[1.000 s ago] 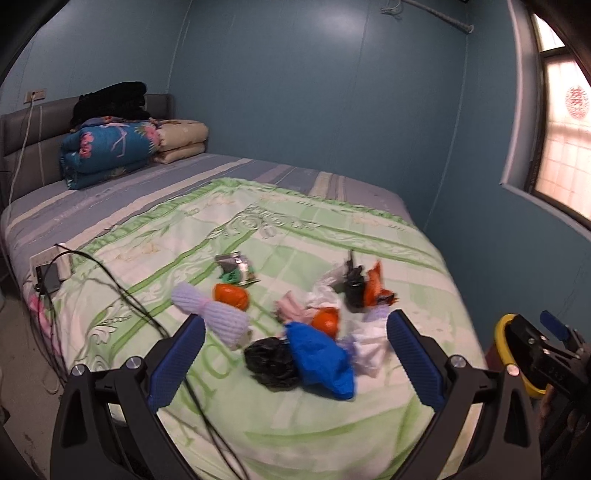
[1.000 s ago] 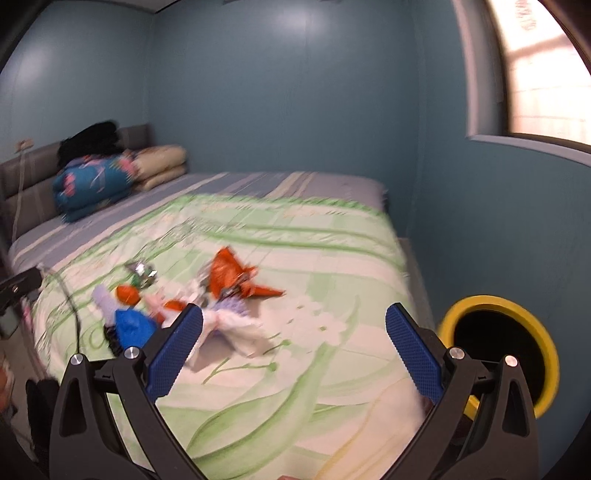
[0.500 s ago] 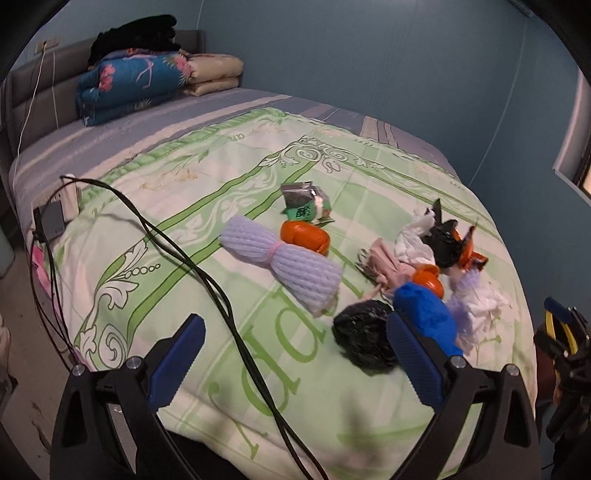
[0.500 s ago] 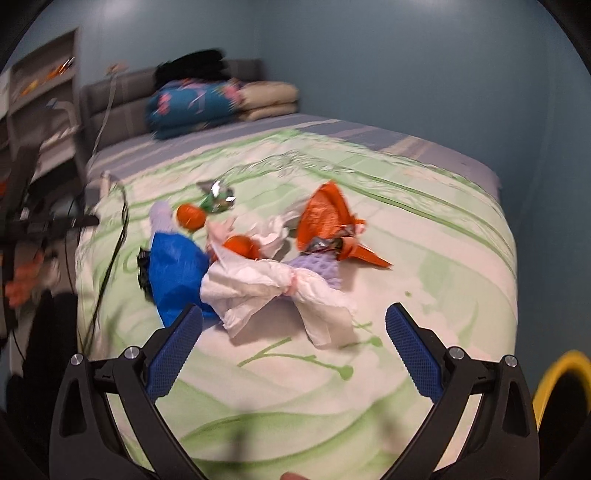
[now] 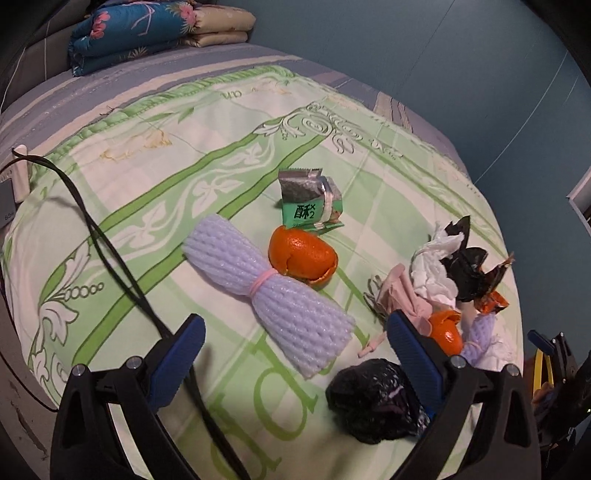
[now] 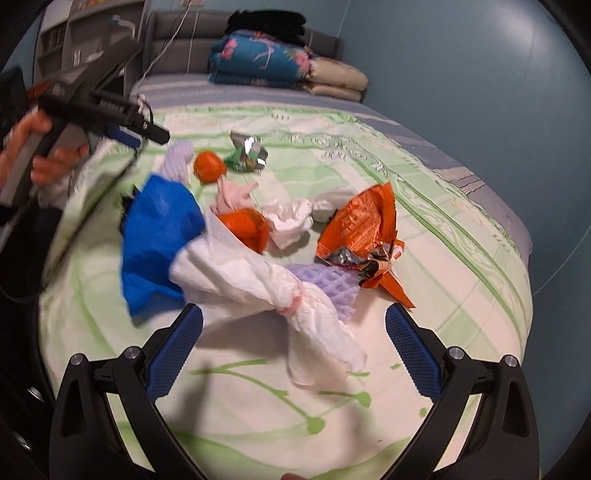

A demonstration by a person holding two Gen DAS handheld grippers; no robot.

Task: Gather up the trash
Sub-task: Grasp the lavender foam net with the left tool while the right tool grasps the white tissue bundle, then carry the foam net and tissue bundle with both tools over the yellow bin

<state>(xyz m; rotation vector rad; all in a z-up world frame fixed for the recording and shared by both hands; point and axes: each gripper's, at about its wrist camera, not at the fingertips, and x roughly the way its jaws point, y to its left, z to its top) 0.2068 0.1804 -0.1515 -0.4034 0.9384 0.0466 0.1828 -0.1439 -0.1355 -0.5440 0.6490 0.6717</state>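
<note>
Both grippers had been brought nearer the bed (image 5: 110, 177); left gripper (image 5: 293, 349) and right gripper (image 6: 293, 339) were held wide open, empty; the foam net (image 5: 273, 295), light and soft, was best pinched at its banded waist.

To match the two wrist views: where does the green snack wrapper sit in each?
Left wrist: green wrapper at upper centre, just beyond the orange peel.
Right wrist: the wrapper at upper left of centre, right of the same peel.
Shared landmark: folded blue floral quilt at the headboard.
</note>
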